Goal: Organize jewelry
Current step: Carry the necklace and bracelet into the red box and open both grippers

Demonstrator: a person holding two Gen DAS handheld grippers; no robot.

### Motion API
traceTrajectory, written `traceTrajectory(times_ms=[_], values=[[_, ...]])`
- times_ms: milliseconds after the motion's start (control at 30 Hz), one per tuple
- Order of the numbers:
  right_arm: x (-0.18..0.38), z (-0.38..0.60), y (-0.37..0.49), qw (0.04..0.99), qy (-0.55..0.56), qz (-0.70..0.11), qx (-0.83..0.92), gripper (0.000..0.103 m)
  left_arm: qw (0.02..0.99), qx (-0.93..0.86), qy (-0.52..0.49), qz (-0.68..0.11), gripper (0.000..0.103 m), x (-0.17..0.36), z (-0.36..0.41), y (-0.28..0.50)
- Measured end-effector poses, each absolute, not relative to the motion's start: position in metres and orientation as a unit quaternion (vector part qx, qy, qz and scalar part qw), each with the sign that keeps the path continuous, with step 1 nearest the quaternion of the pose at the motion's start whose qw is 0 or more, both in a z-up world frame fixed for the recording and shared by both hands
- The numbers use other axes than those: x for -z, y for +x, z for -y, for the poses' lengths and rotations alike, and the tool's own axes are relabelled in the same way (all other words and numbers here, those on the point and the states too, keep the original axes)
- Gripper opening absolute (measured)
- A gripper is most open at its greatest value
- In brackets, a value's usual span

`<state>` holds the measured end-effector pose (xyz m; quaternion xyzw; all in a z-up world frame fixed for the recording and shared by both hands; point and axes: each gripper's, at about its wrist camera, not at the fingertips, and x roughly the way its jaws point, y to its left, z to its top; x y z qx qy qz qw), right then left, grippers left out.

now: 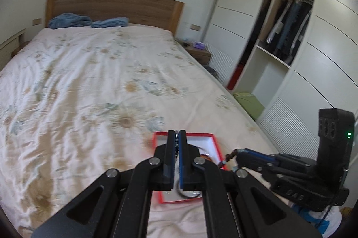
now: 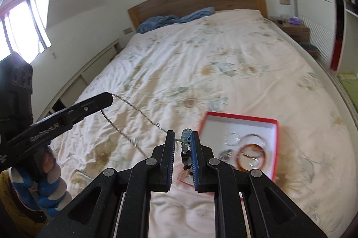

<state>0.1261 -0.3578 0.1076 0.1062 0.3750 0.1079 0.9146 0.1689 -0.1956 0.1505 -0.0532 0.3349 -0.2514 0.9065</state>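
A red-rimmed white box lies on the bed, holding amber bangles and a clear bead bracelet; it also shows in the left wrist view. My left gripper is shut on a silver chain necklace that hangs down toward the bedspread; the gripper also shows in the right wrist view. My right gripper is shut on a bracelet of pale blue and dark brown beads, held above the box's left edge; the gripper also shows in the left wrist view.
The bed has a floral cream cover, blue blankets and a wooden headboard. A nightstand and an open white wardrobe stand on the right. A window is on the left.
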Motion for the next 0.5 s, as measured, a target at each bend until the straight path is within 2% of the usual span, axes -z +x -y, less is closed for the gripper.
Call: traceTrajectory(times_ms=[267, 500], values=[[-0.068, 0.406, 0.138, 0.904, 0.133, -0.399, -0.077, 0.014, 0.879, 0.293, -0.018, -0.375, 0.002, -0.111, 0.277, 0.181], [-0.017, 0.435, 0.154, 0.886, 0.155, -0.433, -0.06, 0.014, 0.857, 0.296, -0.003, -0.422, 0.002, -0.062, 0.309, 0.194]])
